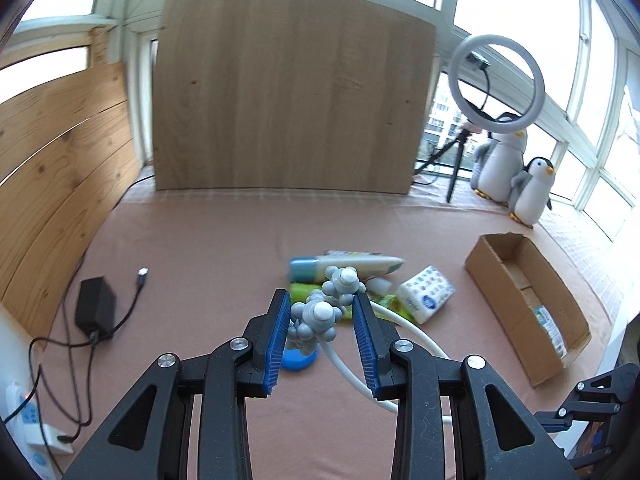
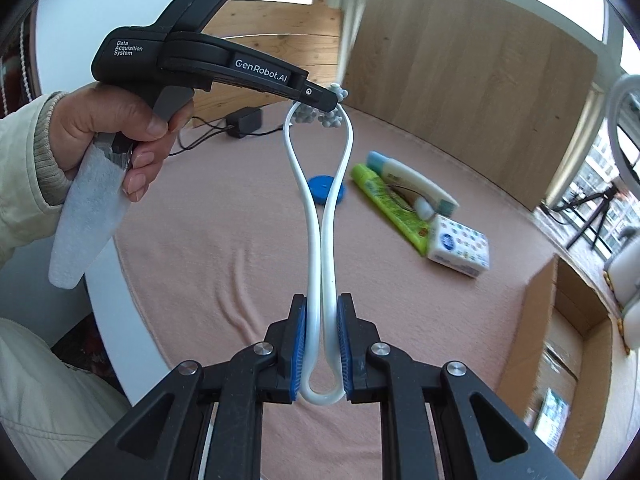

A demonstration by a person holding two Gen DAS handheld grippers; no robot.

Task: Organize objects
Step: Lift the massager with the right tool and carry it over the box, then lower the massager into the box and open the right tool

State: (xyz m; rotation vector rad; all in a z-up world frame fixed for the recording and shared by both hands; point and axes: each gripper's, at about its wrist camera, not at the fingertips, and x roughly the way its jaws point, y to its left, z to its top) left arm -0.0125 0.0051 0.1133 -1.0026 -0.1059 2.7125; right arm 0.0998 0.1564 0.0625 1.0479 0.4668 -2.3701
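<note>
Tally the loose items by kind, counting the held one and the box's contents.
Tubes: 2, white and green
Tissue pack: 1
Blue lid: 1
Massager, held: 1
Packet in cardboard box: 1
Total: 6

R gripper (image 2: 321, 350) jaws clamped tight; L gripper (image 1: 322, 308) jaws apart, held by hand (image 2: 120, 136).

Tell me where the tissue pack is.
The tissue pack lies on the pink cloth, right of centre in both views, beside the green tube and between the tube pile and the cardboard box.
</note>
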